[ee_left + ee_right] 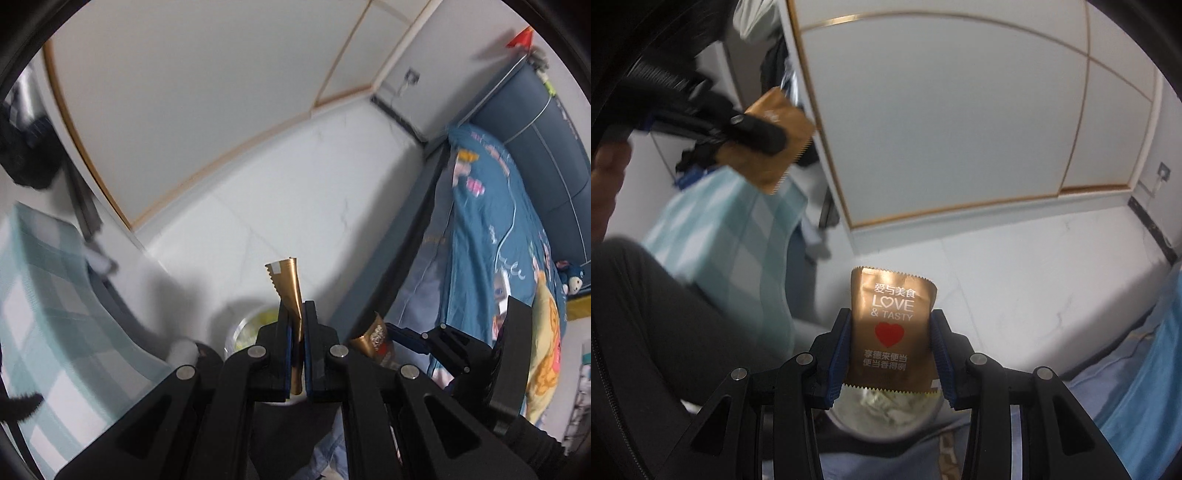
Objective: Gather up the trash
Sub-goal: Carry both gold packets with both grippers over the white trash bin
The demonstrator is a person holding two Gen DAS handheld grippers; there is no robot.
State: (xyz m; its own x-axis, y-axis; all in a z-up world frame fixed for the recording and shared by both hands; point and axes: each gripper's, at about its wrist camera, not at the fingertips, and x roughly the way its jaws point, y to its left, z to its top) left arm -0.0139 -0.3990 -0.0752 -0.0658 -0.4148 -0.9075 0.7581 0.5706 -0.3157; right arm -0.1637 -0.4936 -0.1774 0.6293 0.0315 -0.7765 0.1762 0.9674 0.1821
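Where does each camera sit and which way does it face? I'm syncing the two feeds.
Left wrist: on the left gripper, facing floor and bed; grips an edge-on gold wrapper; right gripper shows.
Right wrist: on the right gripper, facing the wardrobe; grips the LOVE & TASTY packet; person's leg shows.
Shared: both grippers, both wrappers.

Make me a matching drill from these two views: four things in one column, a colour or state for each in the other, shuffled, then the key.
Things
1. left gripper
2. right gripper
3. checked cloth
4. trash container

States
A. light teal and white
B. holds a gold wrapper that shows its printed face with a red heart
C. low down, below the fingers, pale scraps inside
D. clamps a gold wrapper seen edge-on

Pairs: 1-D, 2-B, 3-A, 4-C
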